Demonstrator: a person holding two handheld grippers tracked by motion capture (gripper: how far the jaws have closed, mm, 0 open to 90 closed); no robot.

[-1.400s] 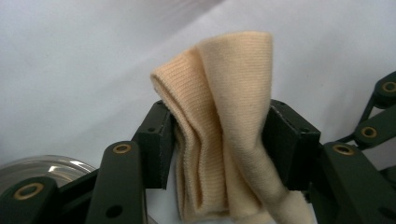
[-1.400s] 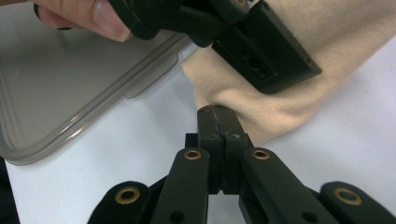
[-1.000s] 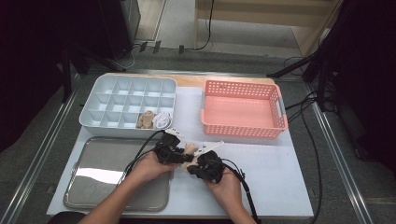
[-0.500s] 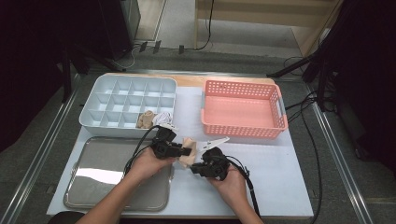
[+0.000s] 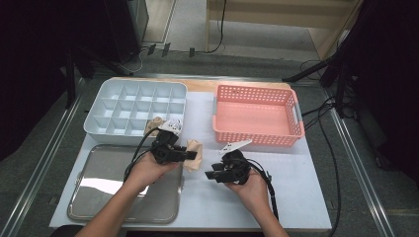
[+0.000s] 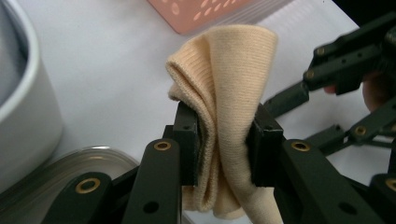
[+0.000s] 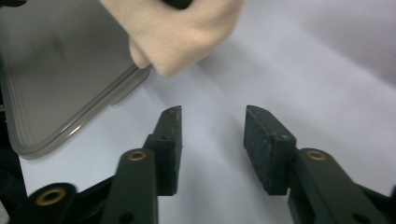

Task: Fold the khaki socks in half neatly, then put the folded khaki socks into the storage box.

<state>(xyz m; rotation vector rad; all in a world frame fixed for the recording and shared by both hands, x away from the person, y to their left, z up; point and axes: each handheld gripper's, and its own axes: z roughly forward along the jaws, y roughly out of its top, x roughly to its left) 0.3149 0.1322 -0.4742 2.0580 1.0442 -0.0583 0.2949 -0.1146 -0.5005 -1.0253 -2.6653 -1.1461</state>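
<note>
Table surface (image 5: 296, 197) is seen in the high view covered by a white sheet, with a divided grey organiser tray (image 5: 133, 106) at the rear left, a pink perforated basket (image 5: 257, 116) at the rear right and a metal tray (image 5: 106, 190) at the front left. The left gripper (image 5: 190, 154) is held above the metal tray's right edge, clamped on a beige sock (image 5: 193, 148). The right gripper (image 5: 210, 175) is held just beside it, apart from the sock.

In the left gripper view, the sock (image 6: 229, 93) is pinched between both pads (image 6: 189, 140), bunched and folded, clear of the table; the organiser's wall (image 6: 23, 107) is seen at the left and the basket (image 6: 210, 11) at the top.

In the right gripper view, the right gripper (image 7: 212, 149) is found with jaws apart and nothing between them, having just been opening. The sock (image 7: 173, 32) hangs beyond the fingertips, beside the metal tray's corner (image 7: 70, 84).
</note>
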